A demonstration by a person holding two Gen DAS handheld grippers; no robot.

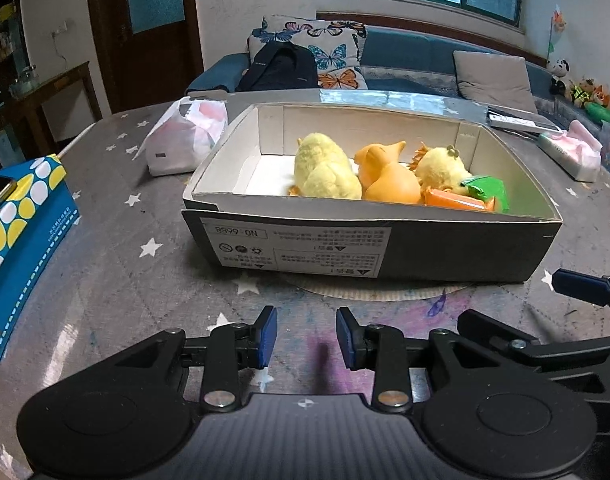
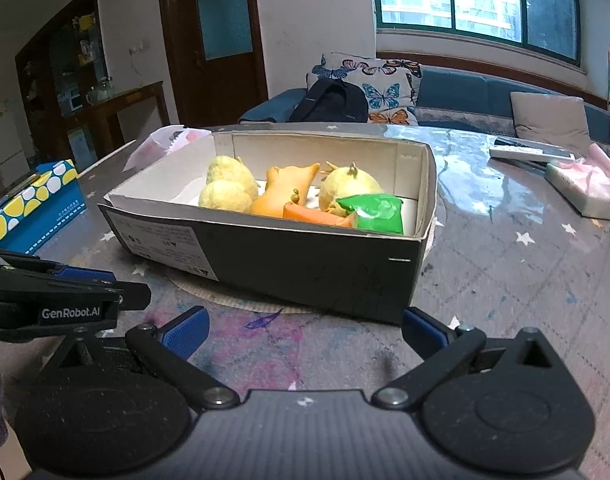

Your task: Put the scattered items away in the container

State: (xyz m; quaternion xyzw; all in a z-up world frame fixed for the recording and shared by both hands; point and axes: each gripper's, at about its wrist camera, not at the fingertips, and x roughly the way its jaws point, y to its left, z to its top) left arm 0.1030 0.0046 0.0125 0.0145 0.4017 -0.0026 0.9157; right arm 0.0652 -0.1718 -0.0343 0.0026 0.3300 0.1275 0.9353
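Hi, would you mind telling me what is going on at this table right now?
A person is tidying toys into a cardboard box with two handheld grippers. The box already holds two yellow plush chicks, an orange toy and orange and green packets. Both the left gripper and the right gripper are open, holding nothing, just in front of the box.

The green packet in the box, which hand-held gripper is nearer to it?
Right. The right hand-held gripper sits open just in front of the box corner holding the green packet. The left hand-held gripper is farther left, facing the box's labelled side.
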